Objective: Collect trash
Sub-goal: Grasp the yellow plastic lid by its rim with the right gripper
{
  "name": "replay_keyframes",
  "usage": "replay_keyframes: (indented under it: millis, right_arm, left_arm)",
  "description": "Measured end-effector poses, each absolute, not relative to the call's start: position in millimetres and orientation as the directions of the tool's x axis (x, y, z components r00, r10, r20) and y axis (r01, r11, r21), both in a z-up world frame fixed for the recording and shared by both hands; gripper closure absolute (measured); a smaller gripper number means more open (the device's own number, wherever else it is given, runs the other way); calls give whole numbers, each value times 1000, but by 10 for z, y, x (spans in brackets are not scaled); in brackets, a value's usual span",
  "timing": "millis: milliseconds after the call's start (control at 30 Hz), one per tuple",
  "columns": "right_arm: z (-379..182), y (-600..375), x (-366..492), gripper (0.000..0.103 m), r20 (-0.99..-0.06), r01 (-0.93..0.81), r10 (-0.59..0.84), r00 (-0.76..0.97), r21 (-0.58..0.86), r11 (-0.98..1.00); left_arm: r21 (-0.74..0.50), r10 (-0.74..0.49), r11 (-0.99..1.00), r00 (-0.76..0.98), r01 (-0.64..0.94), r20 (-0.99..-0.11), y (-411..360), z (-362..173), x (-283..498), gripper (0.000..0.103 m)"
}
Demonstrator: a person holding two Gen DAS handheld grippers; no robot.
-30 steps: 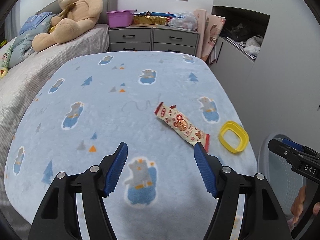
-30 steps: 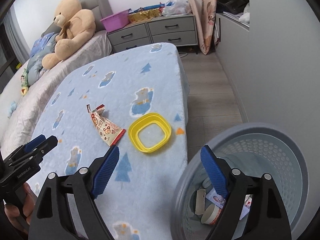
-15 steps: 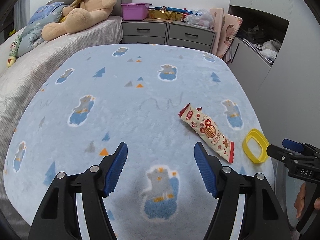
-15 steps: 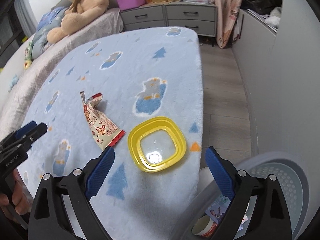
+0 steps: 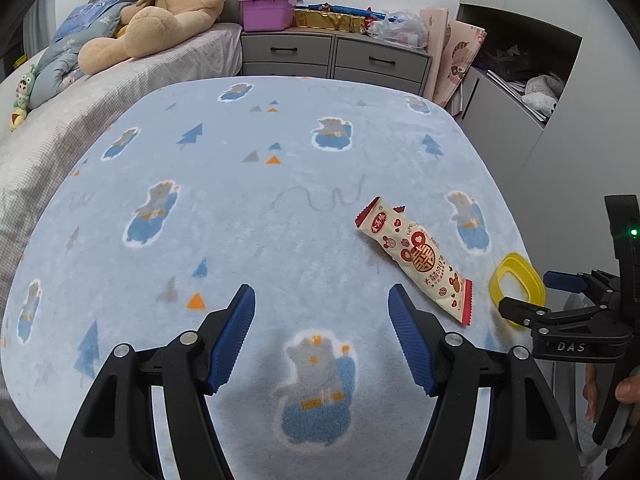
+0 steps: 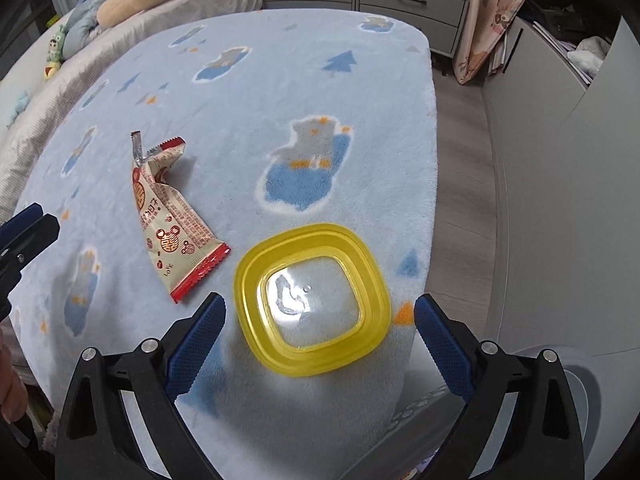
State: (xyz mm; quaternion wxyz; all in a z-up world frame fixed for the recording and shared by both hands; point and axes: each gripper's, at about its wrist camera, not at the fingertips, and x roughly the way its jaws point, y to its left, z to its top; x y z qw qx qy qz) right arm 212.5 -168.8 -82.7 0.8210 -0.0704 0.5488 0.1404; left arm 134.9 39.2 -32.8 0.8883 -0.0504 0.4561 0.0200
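Note:
A yellow square plastic lid [image 6: 312,300] lies on the blue blanket [image 6: 280,80] near its right edge; it also shows in the left wrist view [image 5: 518,286]. A cream and red snack wrapper [image 6: 172,216] lies just left of it, seen too in the left wrist view [image 5: 416,256]. My right gripper [image 6: 320,344] is open and empty, its jaws either side of the lid's near part, just above it. My left gripper [image 5: 322,340] is open and empty over the blanket, left of and nearer than the wrapper.
A grey perforated bin [image 6: 580,392] stands by the bed's right corner. A teddy bear [image 5: 160,8] sits at the bed's head. A grey drawer unit [image 5: 336,56] with clutter stands behind. Grey cabinets [image 5: 560,128] line the right. Wooden floor [image 6: 460,160] runs between.
My right gripper has moved forward from over the bin to over the yellow lid. My left gripper has shifted left, so the wrapper now sits further right in its view.

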Motion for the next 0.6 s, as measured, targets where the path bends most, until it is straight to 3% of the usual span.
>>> replay_keyframes:
  millis: [133,300,600]
  right_arm:
    - [-895,-1643,2187,12,-930,-314,133,344,19,949]
    - [-901,-1630,2177,31,-925,-317,136,355,17,948]
    - [-687,-1826,1922,32,-886,-208,181,427,98,973]
  left_arm:
    - [-72,-14,994,583,-77,-813,370,-326,1352,37]
    - [-75,-20,995,581,-71,-814,348,-321,1351,37]
    - [-91,-43,994,561,-58,-826,166,-346,1378,37]
